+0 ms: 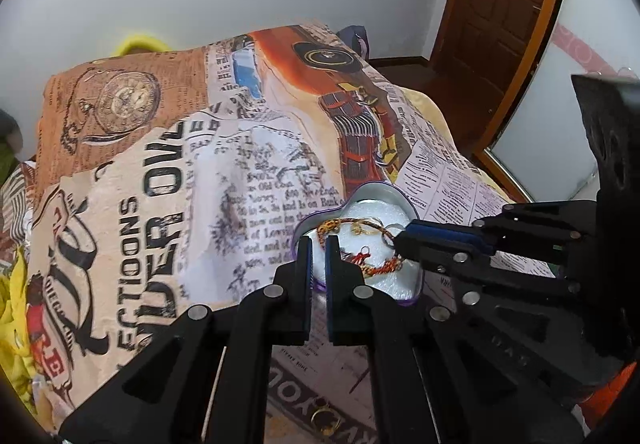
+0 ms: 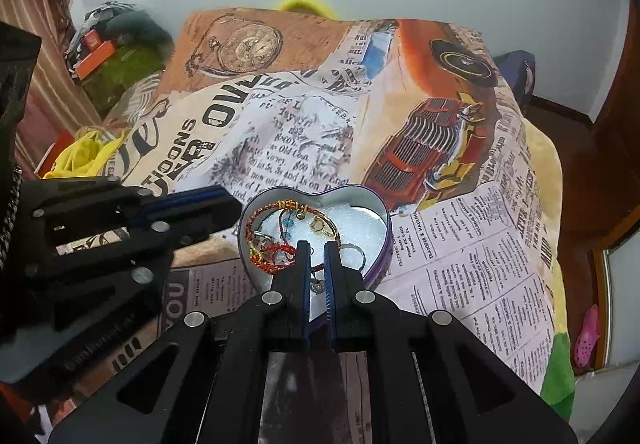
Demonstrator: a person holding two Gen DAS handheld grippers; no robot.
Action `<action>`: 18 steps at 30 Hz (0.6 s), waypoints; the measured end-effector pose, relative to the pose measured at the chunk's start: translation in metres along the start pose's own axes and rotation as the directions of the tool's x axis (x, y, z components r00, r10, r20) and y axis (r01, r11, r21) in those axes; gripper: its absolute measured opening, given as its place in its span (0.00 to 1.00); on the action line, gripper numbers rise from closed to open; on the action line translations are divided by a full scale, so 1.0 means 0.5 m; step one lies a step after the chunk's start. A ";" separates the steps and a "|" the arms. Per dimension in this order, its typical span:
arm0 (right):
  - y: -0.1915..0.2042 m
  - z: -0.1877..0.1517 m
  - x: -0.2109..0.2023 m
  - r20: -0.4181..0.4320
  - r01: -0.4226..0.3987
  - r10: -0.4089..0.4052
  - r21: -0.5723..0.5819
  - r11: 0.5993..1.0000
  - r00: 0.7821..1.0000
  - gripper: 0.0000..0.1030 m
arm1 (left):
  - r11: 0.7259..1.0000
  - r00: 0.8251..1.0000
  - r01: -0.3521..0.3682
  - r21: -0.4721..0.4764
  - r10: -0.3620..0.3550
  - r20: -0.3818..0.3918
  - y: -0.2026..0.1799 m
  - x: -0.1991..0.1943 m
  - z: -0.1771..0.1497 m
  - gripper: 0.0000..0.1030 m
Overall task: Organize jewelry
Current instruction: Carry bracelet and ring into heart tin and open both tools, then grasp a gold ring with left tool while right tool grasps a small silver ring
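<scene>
Heart-shaped silver tin (image 2: 382,218) with white padding sits on the newspaper-print bedspread (image 2: 460,244), holding red-and-gold thread bracelets (image 2: 264,244) and a silver ring (image 2: 354,254). Right gripper (image 2: 317,256) hangs over it, jaws a narrow slit apart, gripping nothing I can see. Left gripper (image 1: 318,250) is likewise nearly closed at the tin's rim.

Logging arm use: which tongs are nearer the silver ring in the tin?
Right. The right tongs hang over the heart tin, tips just beside the silver ring; the left tongs sit outside the tin's far rim.
</scene>
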State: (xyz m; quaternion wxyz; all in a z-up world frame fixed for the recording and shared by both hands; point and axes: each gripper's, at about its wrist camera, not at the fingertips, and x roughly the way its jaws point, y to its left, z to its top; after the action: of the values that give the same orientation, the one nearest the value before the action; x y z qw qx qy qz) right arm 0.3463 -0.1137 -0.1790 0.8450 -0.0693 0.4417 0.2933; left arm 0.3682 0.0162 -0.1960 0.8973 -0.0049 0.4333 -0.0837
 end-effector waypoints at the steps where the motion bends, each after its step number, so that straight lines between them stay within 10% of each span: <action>1: 0.003 0.000 -0.005 0.002 0.003 -0.003 -0.002 1.000 1.000 0.06 | 1.000 1.000 -0.002 -0.005 0.002 0.005 0.005 -0.012 -0.001 0.03; 18: 0.048 -0.044 -0.105 0.055 0.043 -0.041 -0.026 0.999 0.998 0.32 | 1.000 0.998 -0.016 0.020 0.018 -0.066 0.006 -0.098 -0.111 0.27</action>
State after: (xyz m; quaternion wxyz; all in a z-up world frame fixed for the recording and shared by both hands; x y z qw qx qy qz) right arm 0.2946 -0.1250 -0.1475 0.8617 -0.0819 0.4130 0.2832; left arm 0.2955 0.0305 -0.1926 0.8831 0.0103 0.4622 -0.0804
